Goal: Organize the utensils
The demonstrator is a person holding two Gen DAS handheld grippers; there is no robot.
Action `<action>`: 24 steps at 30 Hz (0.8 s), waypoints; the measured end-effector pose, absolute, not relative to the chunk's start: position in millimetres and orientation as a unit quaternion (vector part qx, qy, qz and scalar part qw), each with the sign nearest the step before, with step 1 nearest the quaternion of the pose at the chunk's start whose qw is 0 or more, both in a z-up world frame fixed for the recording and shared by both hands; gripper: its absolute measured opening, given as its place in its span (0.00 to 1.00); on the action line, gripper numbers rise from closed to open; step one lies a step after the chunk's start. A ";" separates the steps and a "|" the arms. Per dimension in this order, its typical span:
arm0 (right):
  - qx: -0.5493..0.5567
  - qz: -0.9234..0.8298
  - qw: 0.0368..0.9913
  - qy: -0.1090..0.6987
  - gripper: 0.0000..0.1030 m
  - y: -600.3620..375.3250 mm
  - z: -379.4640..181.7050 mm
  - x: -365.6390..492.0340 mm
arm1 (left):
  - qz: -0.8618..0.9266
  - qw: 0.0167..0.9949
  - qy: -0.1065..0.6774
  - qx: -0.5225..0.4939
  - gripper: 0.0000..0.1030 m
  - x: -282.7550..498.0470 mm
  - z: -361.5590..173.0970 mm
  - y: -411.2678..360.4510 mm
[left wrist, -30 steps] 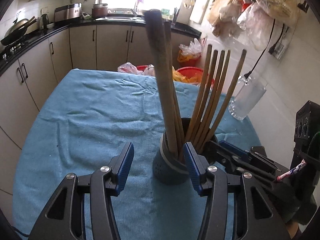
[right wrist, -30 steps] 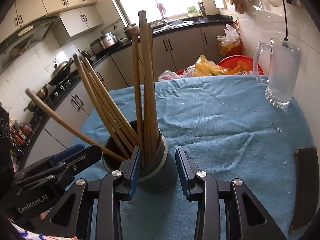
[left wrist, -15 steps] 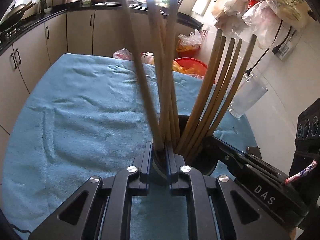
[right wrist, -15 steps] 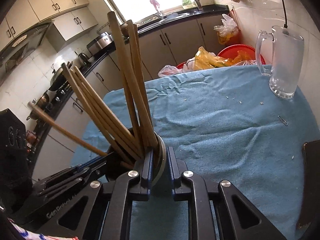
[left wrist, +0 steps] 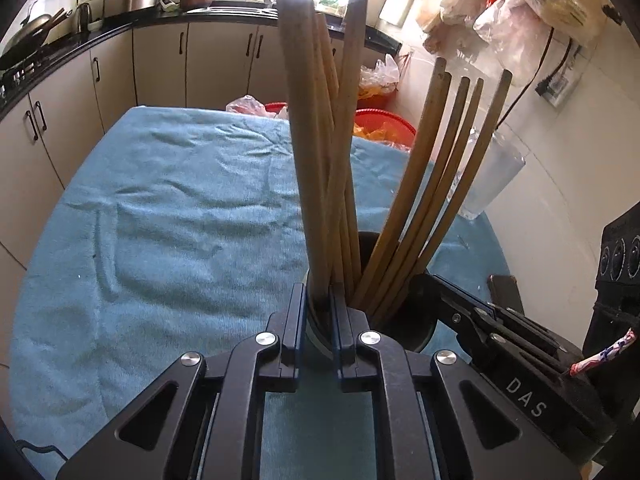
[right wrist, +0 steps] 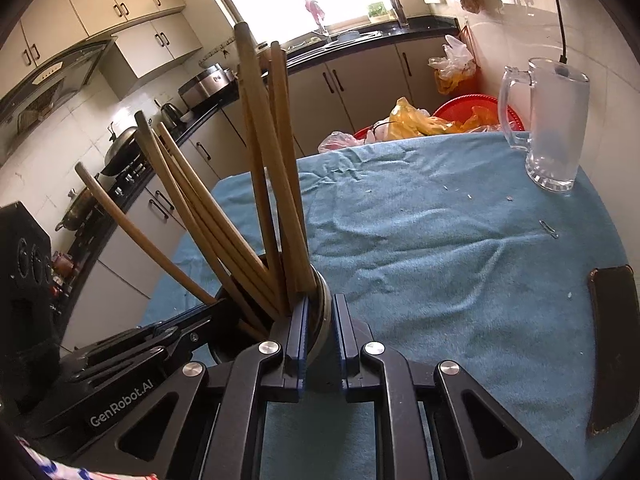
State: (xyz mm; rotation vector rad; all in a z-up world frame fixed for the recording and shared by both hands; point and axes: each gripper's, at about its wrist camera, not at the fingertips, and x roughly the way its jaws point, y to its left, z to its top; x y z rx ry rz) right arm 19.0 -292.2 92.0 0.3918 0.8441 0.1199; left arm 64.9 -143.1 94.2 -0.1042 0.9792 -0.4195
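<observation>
A blue towel [right wrist: 460, 248] covers the surface in a kitchen with cream cabinets [left wrist: 160, 64], a dark countertop and a bright window beyond. The dark utensil holder [left wrist: 416, 320] stands near the front of the surface, filled with wooden chopsticks [left wrist: 320, 160] that fan upward. The left hand-held gripper [left wrist: 318, 312] is narrowed onto the holder's rim, one finger inside among the chopsticks and one outside. The right hand-held gripper [right wrist: 320, 320] pinches the rim the same way from the opposite side. A glass mug [right wrist: 554, 128] stands near the far right edge by the tiled wall, and a dark phone [right wrist: 614, 344] lies at the right edge. A paper clip [right wrist: 549, 229] lies between them. The towel's left and far stretch lies open, wrinkled, reaching to the edge; red basins [right wrist: 472, 108] with bags sit just beyond it.
</observation>
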 end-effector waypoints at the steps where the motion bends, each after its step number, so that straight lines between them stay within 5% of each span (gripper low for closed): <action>1: 0.189 0.058 0.893 0.403 0.12 -292.8 91.2 17.9 | -0.200 0.861 0.466 -0.051 0.10 64.3 92.5 -143.6; 24: 0.166 0.045 0.915 0.365 0.24 -293.8 110.8 1.2 | -0.162 0.890 0.425 -0.036 0.11 37.1 113.6 -115.8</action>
